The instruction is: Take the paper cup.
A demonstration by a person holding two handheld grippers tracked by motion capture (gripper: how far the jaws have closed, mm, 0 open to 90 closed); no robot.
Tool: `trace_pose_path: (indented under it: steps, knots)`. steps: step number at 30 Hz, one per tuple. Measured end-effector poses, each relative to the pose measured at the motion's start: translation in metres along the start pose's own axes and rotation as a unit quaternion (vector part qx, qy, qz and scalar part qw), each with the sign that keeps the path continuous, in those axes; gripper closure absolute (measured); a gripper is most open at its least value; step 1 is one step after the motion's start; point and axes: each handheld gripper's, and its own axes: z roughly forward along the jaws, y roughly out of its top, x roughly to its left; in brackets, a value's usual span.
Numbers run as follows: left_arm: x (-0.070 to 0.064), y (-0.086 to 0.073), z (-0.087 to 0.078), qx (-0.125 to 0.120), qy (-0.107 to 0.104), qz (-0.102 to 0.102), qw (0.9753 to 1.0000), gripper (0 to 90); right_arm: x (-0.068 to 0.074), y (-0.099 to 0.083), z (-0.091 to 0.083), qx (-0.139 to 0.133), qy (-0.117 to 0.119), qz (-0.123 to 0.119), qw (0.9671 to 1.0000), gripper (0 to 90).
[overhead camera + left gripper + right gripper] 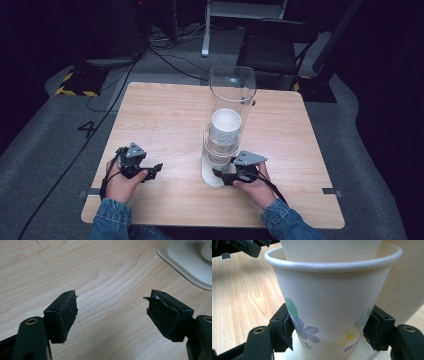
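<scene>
The paper cup (329,312) fills the middle of the right gripper view: white, with a rolled rim and printed flowers low on its wall, the bottom one of a nested stack, with the next cup sitting inside it. In the high view the stack (224,134) stands in a clear tube (231,107) at the centre of the frame, on a white base (212,175).

A cup like this should be very light and thin-walled, so it will dent under a hard squeeze, and its smooth taper may let it slip downward. The lower wall, near the stiffer bottom, looks the best place to hold, with gentle pressure; the nested cups may cling together.

The right tongs (329,333) have a pad against each side of the cup low down, pinching it or very nearly so. In the high view they sit at the foot of the tube, lower centre.

The left tongs (112,312) are spread wide with nothing between them, over bare table (100,270); the base's corner shows upper right there. In the high view they (157,167) rest at the lower left.
</scene>
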Motion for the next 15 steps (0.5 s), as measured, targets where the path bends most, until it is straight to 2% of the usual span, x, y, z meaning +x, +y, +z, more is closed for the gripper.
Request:
trace_pose_path:
  steps: [11,15]
  knots:
    - [0.0,0.001,0.002,0.002,-0.002,-0.001,1.0,23.9,-0.003,-0.002,-0.006,0.004,-0.005,0.004,1.0,33.2]
    - [0.002,0.002,0.004,0.002,-0.003,-0.002,1.0,23.9,-0.003,-0.003,-0.011,0.01,-0.011,-0.003,0.9999,33.3]
